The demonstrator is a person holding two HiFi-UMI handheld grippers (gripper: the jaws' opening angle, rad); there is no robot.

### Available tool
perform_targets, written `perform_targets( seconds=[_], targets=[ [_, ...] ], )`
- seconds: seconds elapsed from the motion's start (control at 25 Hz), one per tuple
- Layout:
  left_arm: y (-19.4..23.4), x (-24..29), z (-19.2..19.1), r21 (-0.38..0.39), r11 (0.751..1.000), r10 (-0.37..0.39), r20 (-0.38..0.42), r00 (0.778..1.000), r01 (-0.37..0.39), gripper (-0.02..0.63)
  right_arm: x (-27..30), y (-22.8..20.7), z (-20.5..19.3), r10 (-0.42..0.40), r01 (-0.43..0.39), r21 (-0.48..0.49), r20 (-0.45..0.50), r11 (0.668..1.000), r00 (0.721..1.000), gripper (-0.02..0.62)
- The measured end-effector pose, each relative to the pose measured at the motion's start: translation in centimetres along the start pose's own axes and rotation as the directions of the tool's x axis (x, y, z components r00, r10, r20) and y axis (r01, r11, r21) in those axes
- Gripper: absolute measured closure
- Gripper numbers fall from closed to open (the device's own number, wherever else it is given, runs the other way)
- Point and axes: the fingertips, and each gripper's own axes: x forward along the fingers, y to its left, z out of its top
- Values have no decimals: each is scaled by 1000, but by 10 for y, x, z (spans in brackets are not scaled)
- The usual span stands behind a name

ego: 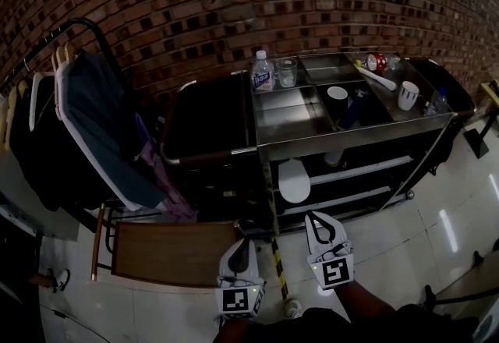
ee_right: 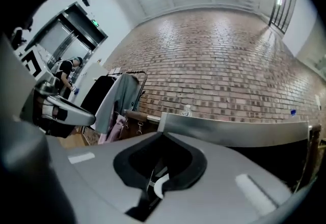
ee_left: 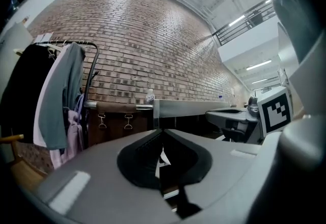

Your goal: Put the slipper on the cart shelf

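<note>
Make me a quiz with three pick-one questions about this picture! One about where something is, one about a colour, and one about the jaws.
1. Where does the water bottle stand?
A. on top of the cart
B. on the floor
C. on the clothes rack

2. What colour is the slipper?
A. red
B. white
C. green

3. How are the right gripper's jaws?
A. wide apart
B. holding the slipper
C. shut and empty

Answers: 1 A, it stands on the cart's steel top; 2 B, it shows white under the top; 3 C, the jaws meet with nothing between them.
</note>
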Motion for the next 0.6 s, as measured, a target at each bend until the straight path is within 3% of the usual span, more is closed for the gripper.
perform_targets(
  seconds=[0.24, 0.6],
  targets=[
    [-4, 0, 18, 19, 1000, -1, 21, 1000, 1, 583, 4, 11, 5, 7, -7, 52, -7, 999, 1000, 594],
    [-4, 0, 7, 33, 999, -7, 13, 1000, 6, 583, 3, 11, 7, -15, 16, 66, -6, 998, 1000, 594]
  ],
)
